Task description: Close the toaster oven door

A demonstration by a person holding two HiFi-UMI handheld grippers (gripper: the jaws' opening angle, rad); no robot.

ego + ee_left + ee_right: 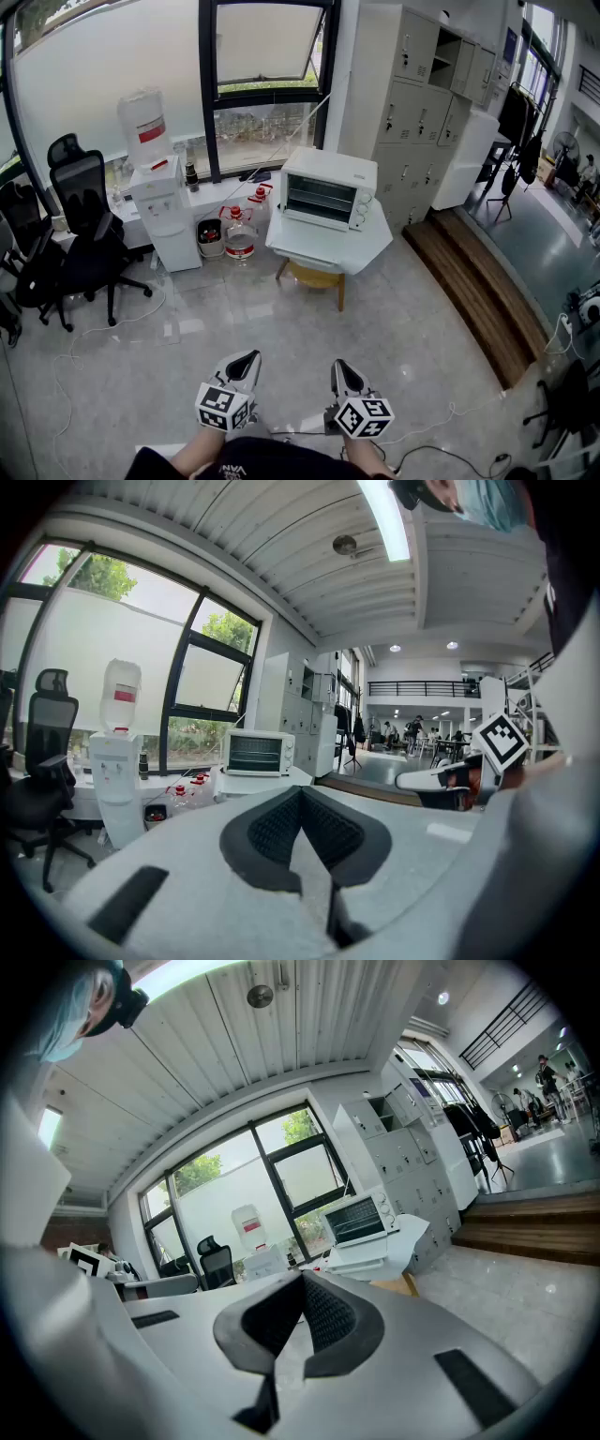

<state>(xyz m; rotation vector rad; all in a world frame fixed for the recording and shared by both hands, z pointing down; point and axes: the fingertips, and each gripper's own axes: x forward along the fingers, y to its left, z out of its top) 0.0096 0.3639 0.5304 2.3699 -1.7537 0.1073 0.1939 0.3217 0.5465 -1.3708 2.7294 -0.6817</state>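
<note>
The white toaster oven [323,190] stands far ahead on a small table draped in white [328,253], across a stretch of open floor. Its dark front faces me; from this distance I cannot tell how its door stands. It shows small in the left gripper view [255,752] and in the right gripper view [356,1220]. My left gripper [246,360] and right gripper [341,367] are held low, close to my body, side by side and pointing toward the oven. Both are shut with nothing between the jaws [300,794] [302,1279].
A water dispenser [155,192] and black office chairs [84,234] stand at the left by the window. Water jugs [239,236] sit left of the table, with a wooden stool [314,277] under it. Grey lockers [422,94] and a wooden step [478,291] lie to the right. Cables trail on the floor [84,337].
</note>
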